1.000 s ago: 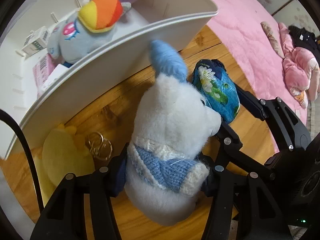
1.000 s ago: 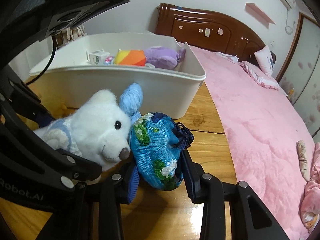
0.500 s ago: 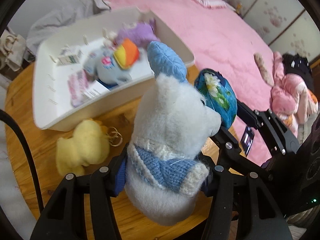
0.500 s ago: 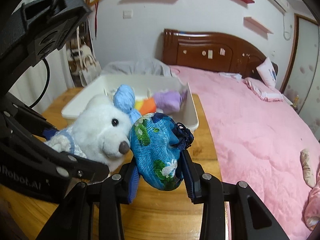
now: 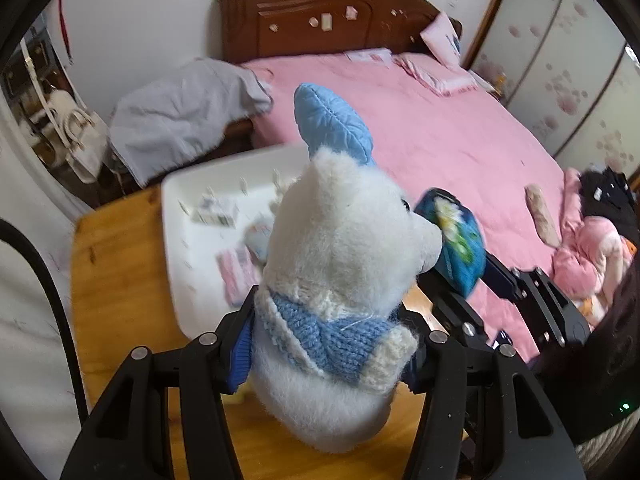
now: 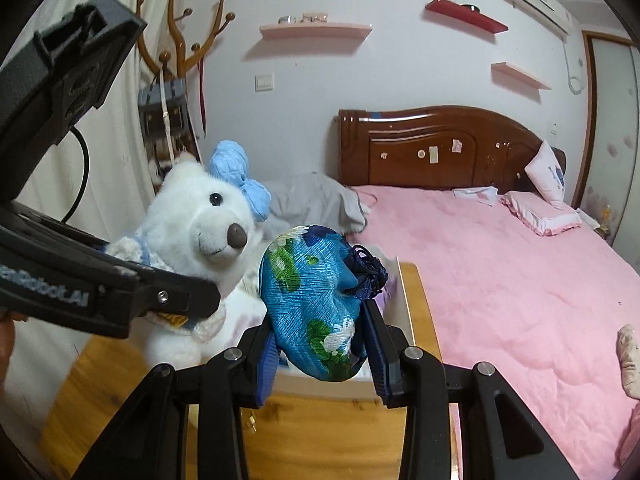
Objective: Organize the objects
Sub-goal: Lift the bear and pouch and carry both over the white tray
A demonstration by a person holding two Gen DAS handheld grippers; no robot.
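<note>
Left gripper (image 5: 326, 350): pinches the white teddy bear (image 5: 340, 264) at the waist, over its blue knitted sweater, so the head and blue bow stand free above the jaws.
Right gripper (image 6: 320, 354): clamped on the blue flowered pouch (image 6: 316, 304) from both sides, low on its body, drawstring end turned to the right.
Where the toys are: both are held up in the air above the wooden table (image 5: 116, 280), side by side, the bear's snout just beside the pouch.
White bin (image 5: 188, 248): sits on the table at the bed side, below and beyond the bear; small boxes and packets lie blurred inside it.
Why held so: a grip around the soft middle likely keeps each item from slipping and leaves it hanging clear for a drop into the bin.
Stage, as judged: both items appear to be in carry, not yet released.
Background: pink bed (image 6: 500, 264), dark wooden headboard (image 6: 436, 152), coat stand (image 6: 184, 44) by the wall.
</note>
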